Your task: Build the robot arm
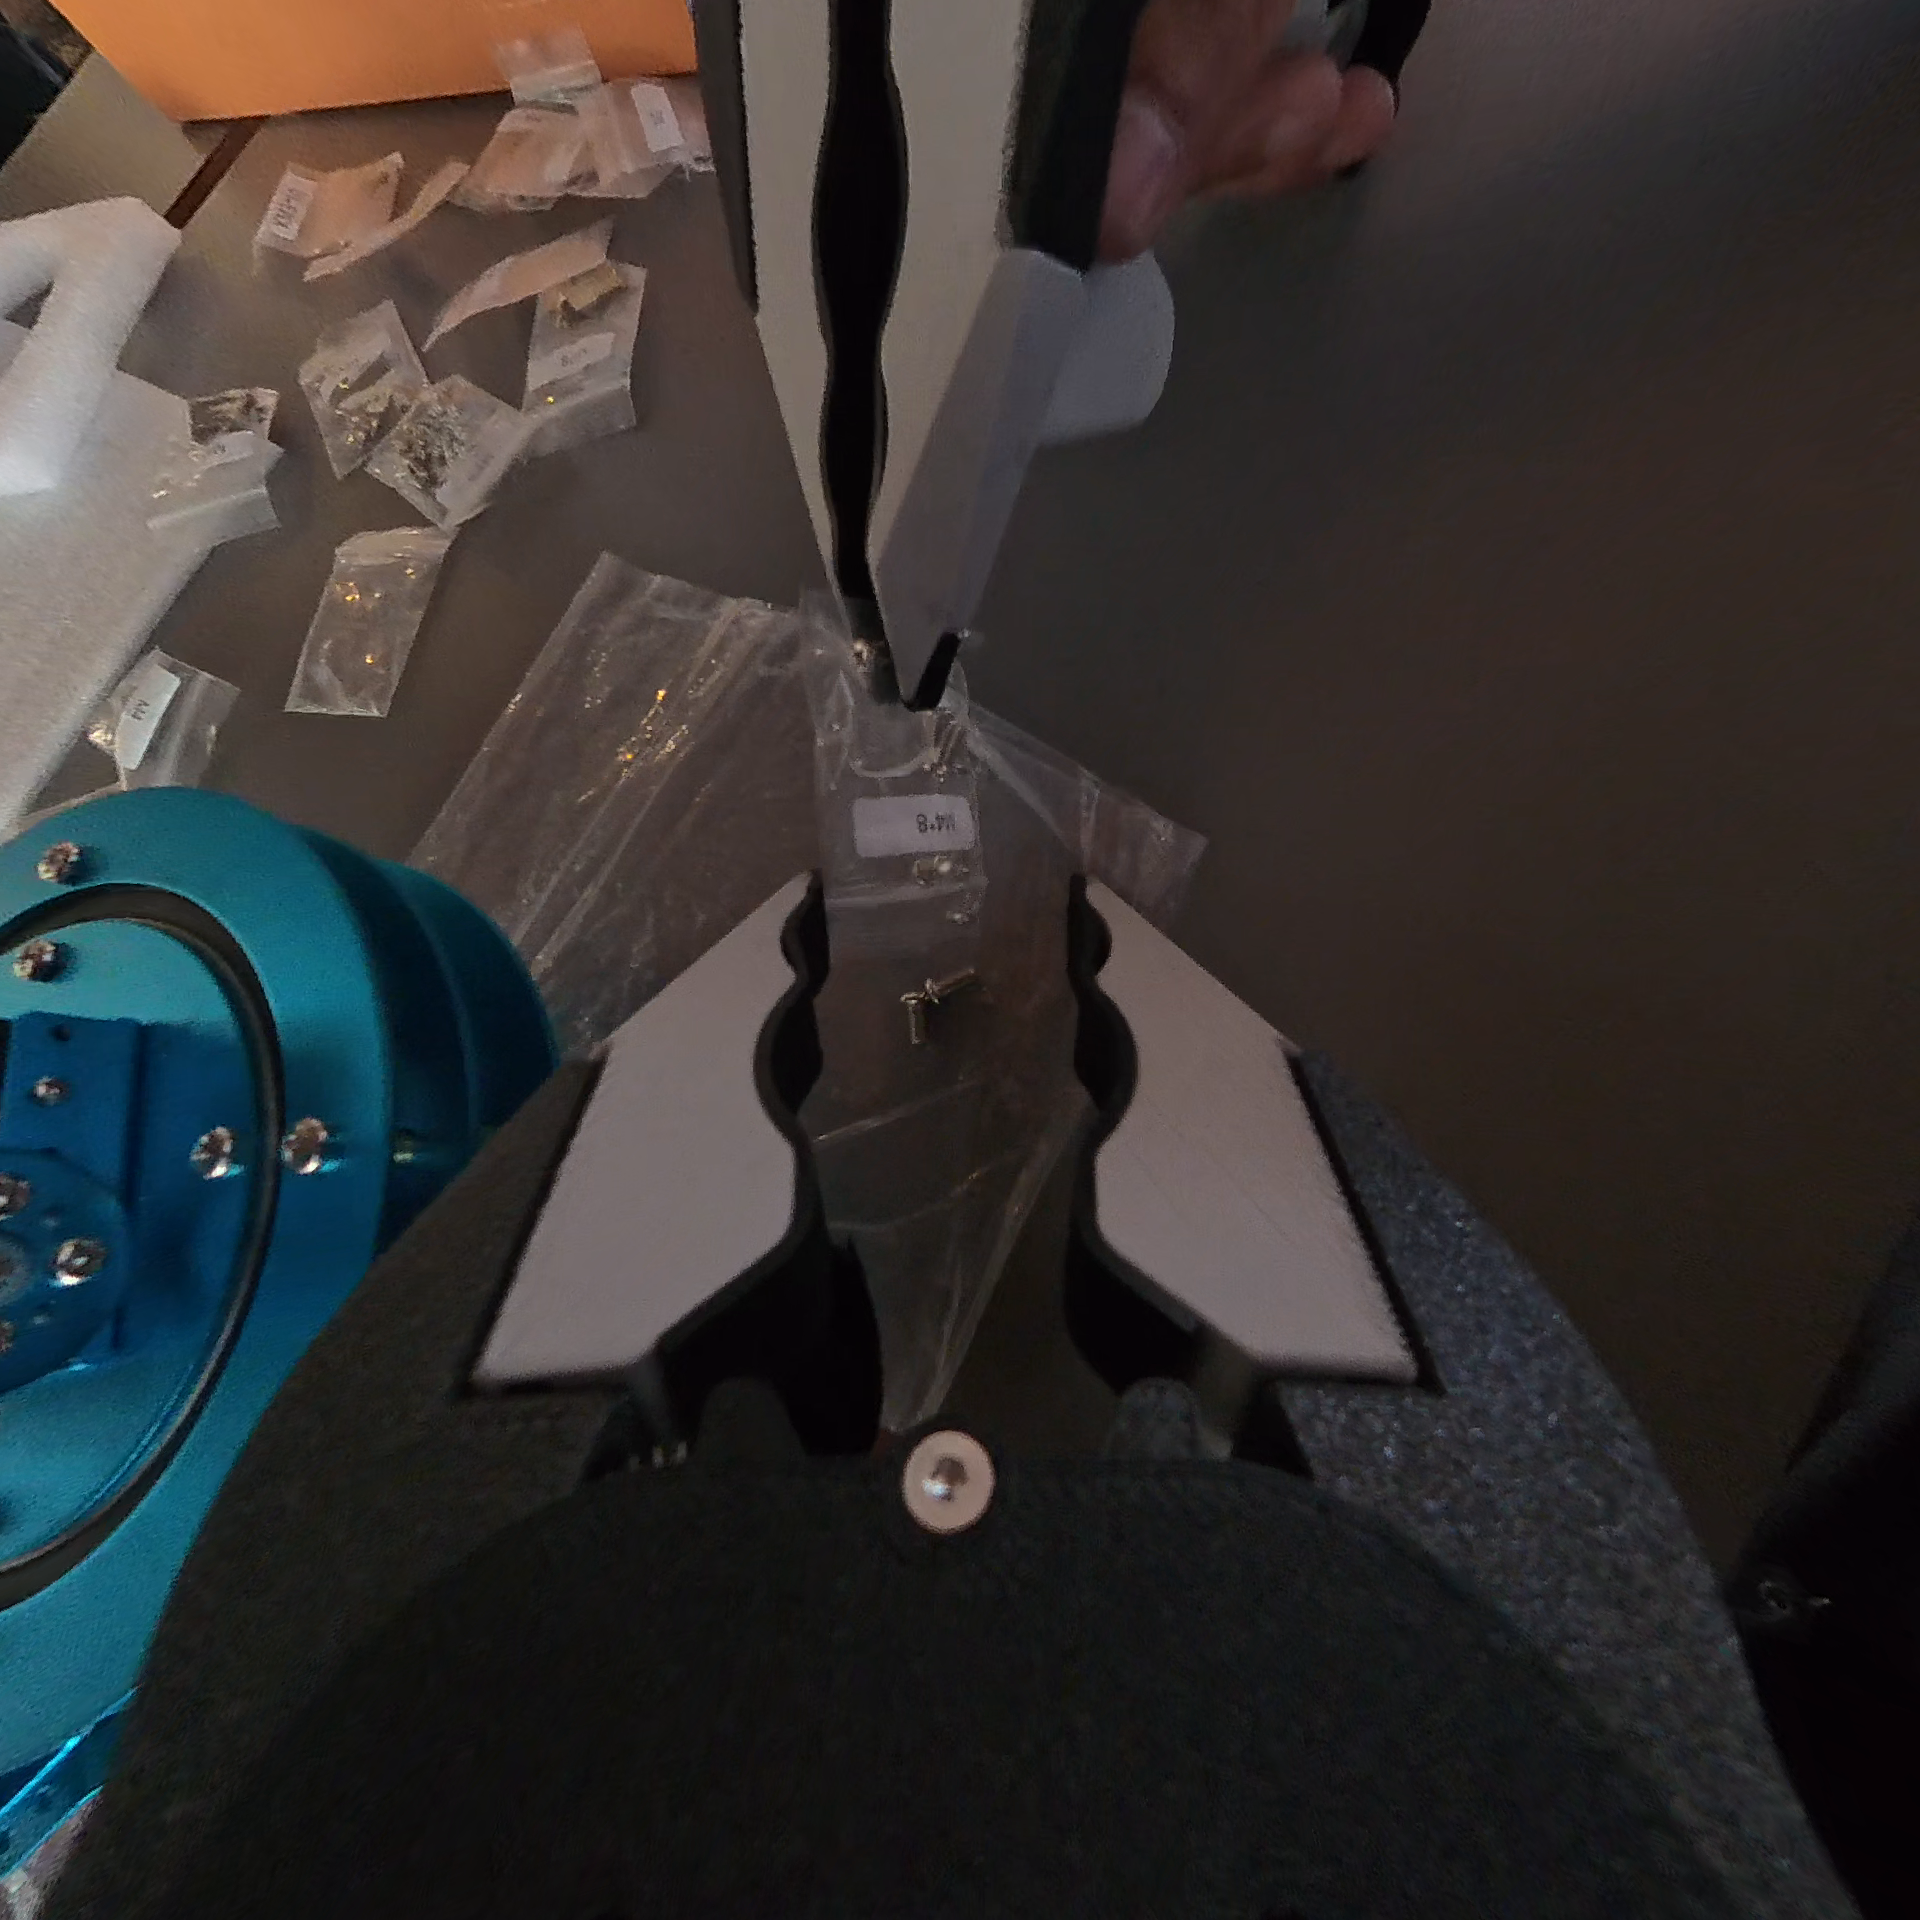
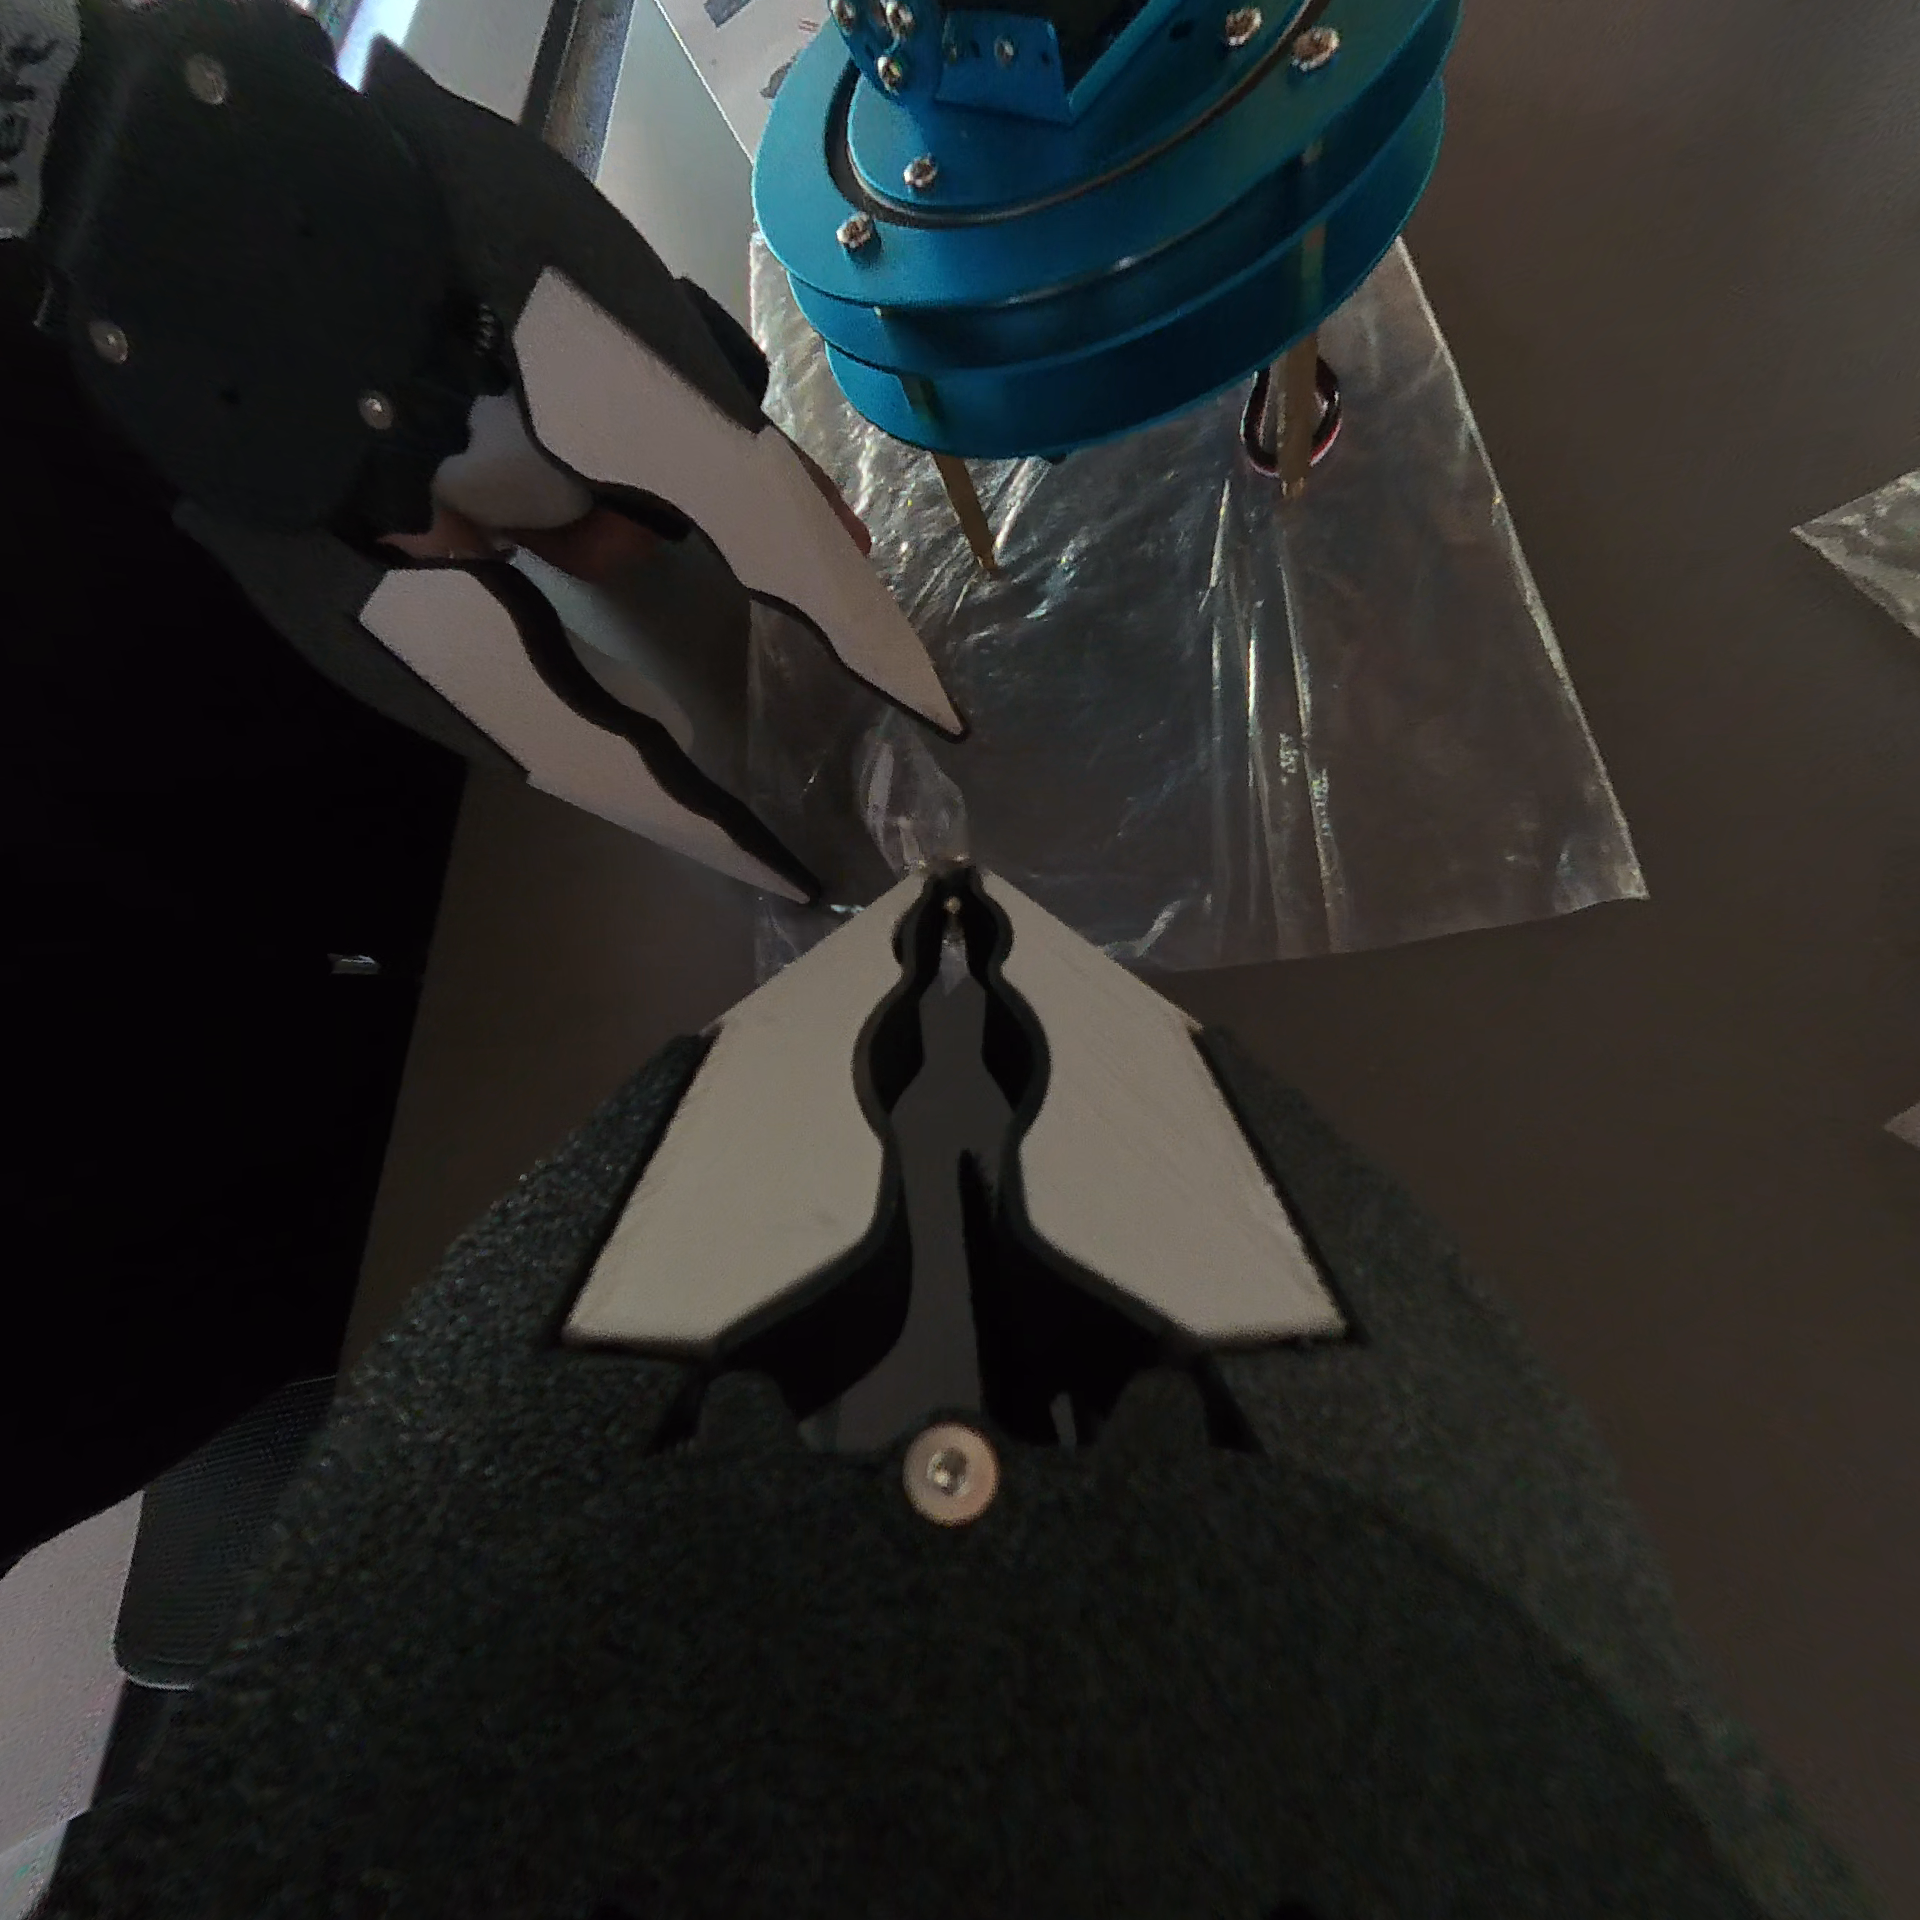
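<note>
A small clear bag (image 1: 935, 1091) with a white label and a few screws lies between the spread fingers of my left gripper (image 1: 943, 888). That gripper is open, and it also shows at the upper left of the right wrist view (image 2: 881, 810). My right gripper (image 1: 904, 681) comes in from the far side and is shut on the crumpled far end of this bag. A tiny screw head (image 1: 862, 652) shows at its tips. In its own view the right gripper (image 2: 951, 883) has its tips pinched together on the plastic.
A blue round metal assembly (image 1: 156, 1143) with screws stands left of my left gripper, on thin brass legs (image 2: 966, 509) over a large clear bag (image 2: 1299, 675). Several small hardware bags (image 1: 405, 416), white foam (image 1: 73, 416) and an orange box (image 1: 364, 52) lie far left on the dark table (image 1: 1507, 727). Left and right tips are no more than a few centimetres apart.
</note>
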The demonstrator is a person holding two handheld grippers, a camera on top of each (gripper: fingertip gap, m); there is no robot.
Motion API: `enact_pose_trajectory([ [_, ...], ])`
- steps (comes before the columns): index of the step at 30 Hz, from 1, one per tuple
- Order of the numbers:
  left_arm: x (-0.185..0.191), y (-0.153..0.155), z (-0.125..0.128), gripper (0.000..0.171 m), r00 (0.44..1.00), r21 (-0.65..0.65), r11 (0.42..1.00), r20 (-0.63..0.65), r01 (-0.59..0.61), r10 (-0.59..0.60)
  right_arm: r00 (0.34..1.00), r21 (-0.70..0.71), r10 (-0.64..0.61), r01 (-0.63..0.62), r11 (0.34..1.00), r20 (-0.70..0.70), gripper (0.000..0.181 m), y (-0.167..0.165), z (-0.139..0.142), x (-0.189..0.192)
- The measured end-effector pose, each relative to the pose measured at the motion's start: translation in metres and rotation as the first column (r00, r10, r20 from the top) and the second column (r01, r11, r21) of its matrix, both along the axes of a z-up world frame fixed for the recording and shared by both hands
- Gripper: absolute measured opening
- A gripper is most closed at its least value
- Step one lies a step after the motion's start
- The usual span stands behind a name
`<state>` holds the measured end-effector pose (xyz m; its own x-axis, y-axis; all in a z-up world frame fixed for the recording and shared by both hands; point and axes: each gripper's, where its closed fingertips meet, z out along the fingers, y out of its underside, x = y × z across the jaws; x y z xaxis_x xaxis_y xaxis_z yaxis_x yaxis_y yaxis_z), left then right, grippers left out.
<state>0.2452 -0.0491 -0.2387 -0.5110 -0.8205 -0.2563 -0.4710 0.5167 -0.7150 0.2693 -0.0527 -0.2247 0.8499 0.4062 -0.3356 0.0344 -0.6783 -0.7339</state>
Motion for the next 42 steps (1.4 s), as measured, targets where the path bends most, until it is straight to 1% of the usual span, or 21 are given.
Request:
enact_pose_trajectory([
  [3, -0.001, 0.001, 0.002, 0.046, 1.000, 0.000, 1.000, 0.004, 0.001, -0.001, 1.000, -0.001, 0.002, -0.002, 1.000, 0.002, 0.002, 0.000, 0.000, 0.000],
  [6, 0.001, 0.005, 0.018, 0.045, 0.997, -0.006, 1.000, 0.076, -0.016, 0.016, 1.000, 0.013, 0.004, -0.004, 1.000, 0.000, 0.002, 0.000, 0.004, -0.002],
  [8, -0.003, 0.000, 0.023, 0.045, 0.997, -0.034, 0.999, 0.077, 0.007, -0.005, 1.000, 0.022, 0.008, -0.008, 1.000, 0.005, 0.002, 0.000, 0.006, -0.003],
  [13, -0.003, -0.002, 0.007, 0.044, 1.000, -0.003, 1.000, 0.027, 0.017, -0.017, 1.000, 0.011, 0.008, -0.008, 1.000, 0.027, 0.002, 0.000, 0.002, -0.002],
  [16, -0.005, -0.003, 0.011, 0.044, 0.999, -0.016, 1.000, 0.036, 0.018, -0.017, 1.000, 0.004, 0.004, -0.004, 1.000, 0.019, 0.002, 0.000, 0.000, -0.001],
  [19, -0.006, 0.004, 0.019, 0.043, 0.998, -0.022, 1.000, 0.061, -0.004, 0.006, 1.000, 0.017, 0.002, -0.002, 1.000, -0.003, 0.002, 0.000, 0.004, 0.000],
  [21, -0.008, 0.009, 0.019, 0.042, 0.998, -0.027, 1.000, 0.057, -0.010, 0.012, 1.000, 0.028, 0.006, -0.006, 1.000, -0.020, 0.002, -0.001, 0.007, 0.000],
  [24, -0.010, 0.015, 0.016, 0.037, 0.999, -0.022, 1.000, 0.048, -0.017, 0.018, 0.999, 0.037, 0.015, -0.014, 0.999, -0.035, 0.002, -0.002, 0.009, 0.000],
  [28, -0.012, 0.010, 0.012, 0.030, 0.999, -0.007, 1.000, 0.042, 0.018, -0.018, 0.997, 0.048, 0.021, -0.018, 0.999, -0.074, 0.002, -0.001, 0.013, -0.001],
  [31, -0.007, 0.011, 0.013, 0.026, 0.998, -0.002, 1.000, 0.059, 0.010, -0.010, 0.994, 0.060, 0.031, -0.025, 0.998, -0.107, 0.002, -0.002, 0.017, -0.002],
  [33, -0.006, 0.012, 0.013, 0.025, 0.998, 0.000, 1.000, 0.064, 0.016, -0.016, 0.990, 0.076, 0.052, -0.042, 0.996, -0.131, 0.003, -0.004, 0.022, -0.004],
  [37, -0.010, 0.001, 0.021, 0.024, 0.992, -0.028, 0.997, 0.103, 0.072, -0.069, 0.980, 0.100, 0.057, -0.039, 0.994, -0.189, 0.003, -0.005, 0.031, -0.003],
  [40, -0.014, -0.005, 0.022, 0.024, 0.991, -0.054, 0.994, 0.098, 0.099, -0.094, 0.979, 0.090, 0.039, -0.021, 0.996, -0.202, 0.002, -0.004, 0.030, 0.000],
  [42, -0.016, -0.004, 0.019, 0.024, 0.991, -0.048, 0.994, 0.086, 0.102, -0.098, 0.978, 0.092, 0.037, -0.019, 0.996, -0.204, 0.002, -0.003, 0.030, 0.000],
])
